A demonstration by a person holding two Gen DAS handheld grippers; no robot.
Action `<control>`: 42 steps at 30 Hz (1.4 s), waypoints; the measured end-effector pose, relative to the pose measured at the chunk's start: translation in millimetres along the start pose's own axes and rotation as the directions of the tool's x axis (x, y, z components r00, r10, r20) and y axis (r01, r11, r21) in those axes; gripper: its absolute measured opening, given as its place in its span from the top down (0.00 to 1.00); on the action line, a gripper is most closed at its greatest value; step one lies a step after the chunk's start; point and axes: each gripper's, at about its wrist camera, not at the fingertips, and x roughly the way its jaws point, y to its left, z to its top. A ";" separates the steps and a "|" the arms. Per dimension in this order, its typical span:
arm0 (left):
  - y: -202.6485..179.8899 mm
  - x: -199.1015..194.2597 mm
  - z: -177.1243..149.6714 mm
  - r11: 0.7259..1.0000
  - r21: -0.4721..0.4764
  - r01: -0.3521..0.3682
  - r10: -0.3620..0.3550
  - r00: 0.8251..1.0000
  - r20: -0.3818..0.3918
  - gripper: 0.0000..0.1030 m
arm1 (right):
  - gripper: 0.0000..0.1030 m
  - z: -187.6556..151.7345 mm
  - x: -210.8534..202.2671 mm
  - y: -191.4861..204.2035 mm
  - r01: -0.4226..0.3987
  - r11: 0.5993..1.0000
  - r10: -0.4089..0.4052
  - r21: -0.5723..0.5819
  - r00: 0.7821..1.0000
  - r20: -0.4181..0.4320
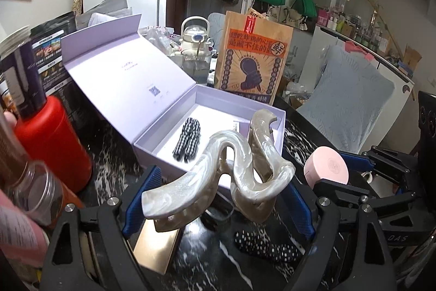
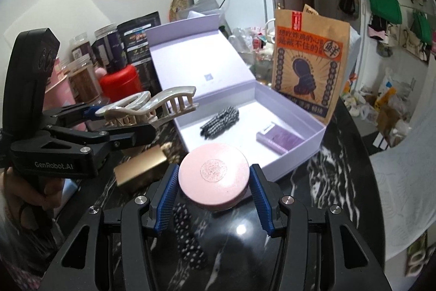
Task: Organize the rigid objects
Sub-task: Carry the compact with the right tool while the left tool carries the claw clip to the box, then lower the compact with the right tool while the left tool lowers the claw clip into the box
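- The step now looks like carrying two things to the open purple box [image 2: 297,152] and putting them in.
- To do it well, I think each hand should go over the box wall first, then go low before letting go, so nothing drops hard.
- The left gripper [image 1: 218,198] has its fingers [image 1: 141,198] spread wide, pinching the big white hair clip [image 1: 218,168] from both sides.
- The clip sits right between those fingers, and the box is just past it at 12 o'clock.
- The right gripper [image 2: 214,192] pinches the round pink case [image 2: 214,175] between its fingers [image 2: 166,203].
- The box is at 1 o'clock from the case, near.
- A checked bow [image 2: 220,120] is already inside, so aim for a bare spot.
- A dotted bow [image 2: 188,233] still lies on the bench [image 2: 340,182].
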 end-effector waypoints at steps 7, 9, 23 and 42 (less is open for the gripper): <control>-3.8 14.4 20.3 0.999 0.043 -0.006 0.005 1.000 0.017 0.16 | 0.50 25.3 6.1 -12.0 0.008 1.000 -0.008 -0.012 1.000 0.025; -3.8 17.6 26.2 0.999 0.046 -0.004 0.003 1.000 0.024 0.16 | 0.50 32.6 8.8 -15.0 0.005 1.000 -0.004 -0.017 0.999 0.032; -3.0 52.0 70.1 0.996 0.089 -0.009 0.006 0.999 0.044 0.16 | 0.50 78.8 26.4 -42.9 0.033 0.999 -0.033 -0.004 0.997 0.075; 1.2 103.1 93.5 0.995 0.079 -0.063 0.062 0.998 0.023 0.16 | 0.50 106.7 65.0 -77.8 0.072 0.996 -0.076 0.055 0.995 0.067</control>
